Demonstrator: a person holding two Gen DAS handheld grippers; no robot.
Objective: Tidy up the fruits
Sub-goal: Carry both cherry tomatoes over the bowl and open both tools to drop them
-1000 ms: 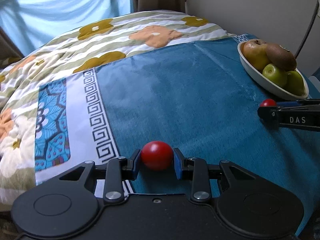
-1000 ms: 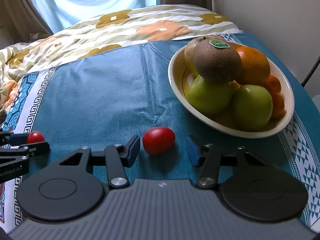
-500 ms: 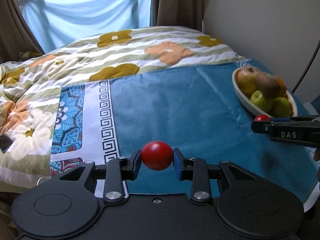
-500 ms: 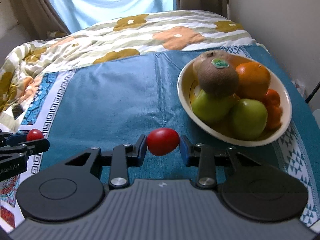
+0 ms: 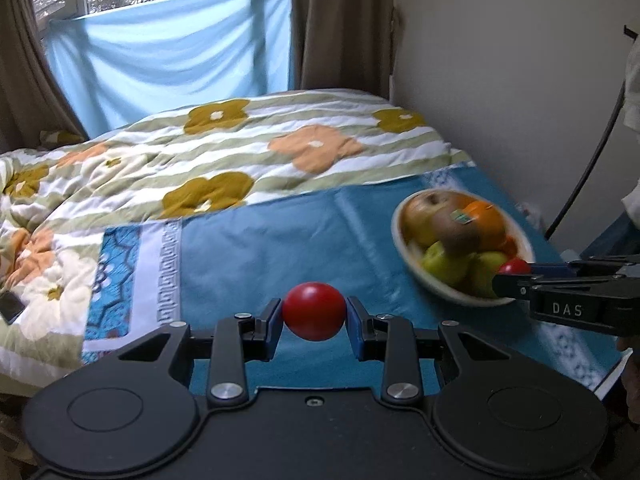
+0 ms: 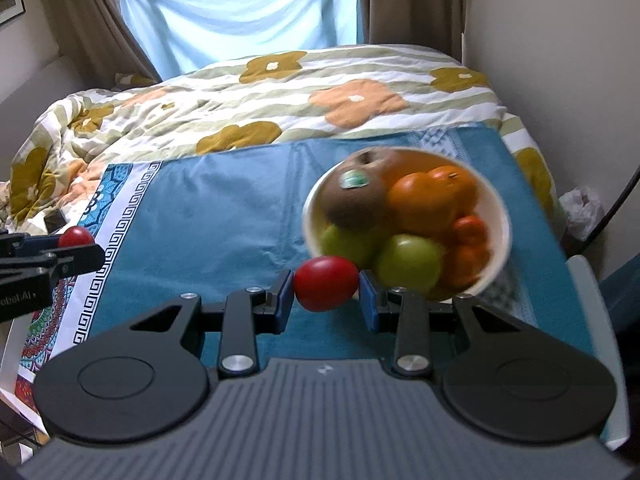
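Bedroom, daylight; blue cloth (image 5: 280, 240) laid over flowered quilt (image 5: 240, 152), window and curtains behind, white wall to right.

Item 1. Bowl (image 6: 502, 216), cream, on blue cloth near wall. Heaped: brown fruit with sticker (image 6: 354, 200), oranges (image 6: 432, 196), green apples (image 6: 408, 260), one larger apple at back. Slightly blurred in both views.

Item 2. Left gripper (image 5: 314, 318). Closed on round tomato (image 5: 314, 311); blue pads press both sides, fruit clear of cloth. Seen also at left edge of right wrist view, tomato at its tip.

Item 3. Right gripper (image 6: 326, 294). Closed on oval tomato (image 6: 326, 283), long axis crosswise, running pad to pad. Fruit lifted off cloth. Seen also at right edge of left wrist view, tip overlapping near rim of bowl.

Relation governing next move. Bowl ahead and to right of both grippers. Right gripper nearer: its tomato appears just before near-left rim, green apples directly beyond. Left gripper well apart from bowl, open cloth between, right gripper partly across its path.

Judgement. Both tomatoes in carry, neither yet in bowl. Pile already high; likely free spot low at near edge. Rolling off heap a risk for either tomato if released on top.
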